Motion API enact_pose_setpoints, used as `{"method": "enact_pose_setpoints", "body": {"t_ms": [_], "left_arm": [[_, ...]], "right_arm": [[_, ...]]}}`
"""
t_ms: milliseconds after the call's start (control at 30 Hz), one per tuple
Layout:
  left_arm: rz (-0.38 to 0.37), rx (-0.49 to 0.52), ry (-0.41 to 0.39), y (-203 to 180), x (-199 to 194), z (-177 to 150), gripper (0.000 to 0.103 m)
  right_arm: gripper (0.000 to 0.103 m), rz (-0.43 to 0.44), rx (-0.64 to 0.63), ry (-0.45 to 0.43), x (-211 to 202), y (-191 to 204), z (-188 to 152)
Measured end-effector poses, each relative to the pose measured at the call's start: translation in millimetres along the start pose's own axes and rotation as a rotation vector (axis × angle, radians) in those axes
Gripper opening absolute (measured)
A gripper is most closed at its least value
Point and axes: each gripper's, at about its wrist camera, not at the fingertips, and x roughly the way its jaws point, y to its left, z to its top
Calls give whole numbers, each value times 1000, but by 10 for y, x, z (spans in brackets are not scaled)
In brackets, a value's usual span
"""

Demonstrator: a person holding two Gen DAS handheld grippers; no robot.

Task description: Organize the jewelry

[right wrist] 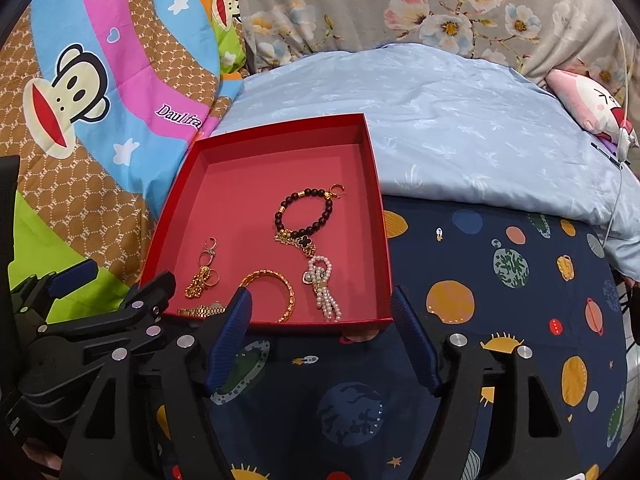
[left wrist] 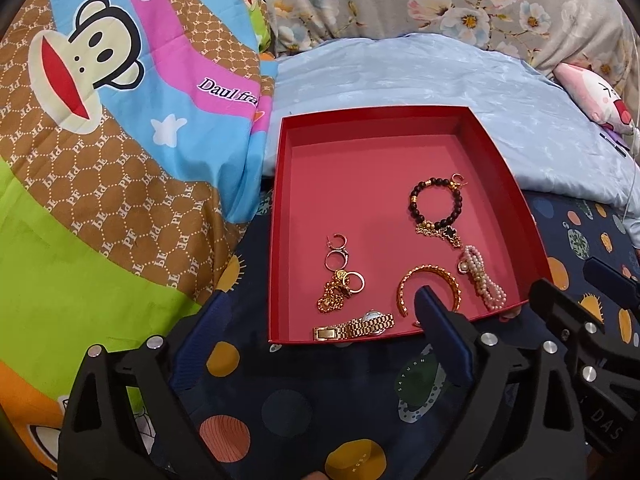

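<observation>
Bedding all round, red box on the planet sheet.
Both grippers, left and right, hang spread and empty at its near wall; watch, bangle, pearls and beads lie inside (loosely mixed). To sort well, pinch one piece squarely, clear of its neighbours.

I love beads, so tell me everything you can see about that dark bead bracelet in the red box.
The bead bracelet is a closed loop of round, dark, glossy beads with a few gold spacers. A small gold hoop sits at its far end, and a black clover charm on a gold chain lies at its near end. It lies flat on the pink floor of the red box, right of centre. Neither gripper touches it.
</observation>
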Motion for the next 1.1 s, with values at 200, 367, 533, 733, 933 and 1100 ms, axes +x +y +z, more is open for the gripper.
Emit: {"method": "enact_pose_setpoints", "body": {"t_ms": [200, 367, 533, 733, 933, 1100], "left_arm": [[27, -15, 32, 23, 38, -12, 95], [38, -3, 35, 6, 41, -23, 95], [40, -2, 37, -3, 34, -24, 95], [36, -10, 39, 3, 25, -29, 95], [40, -22, 41, 15, 7, -47, 95], [44, -30, 43, 21, -5, -64, 95]], "right_arm": [[77, -23, 1, 9, 7, -4, -7], [77, -26, 4, 14, 6, 0, -6], [78, -32, 3, 16, 5, -6, -6], [78, -34, 2, 18, -9, -7, -15], [78, -38, -6, 21, -27, -2, -35], [78, -38, -8, 23, -28, 10, -52]]}}
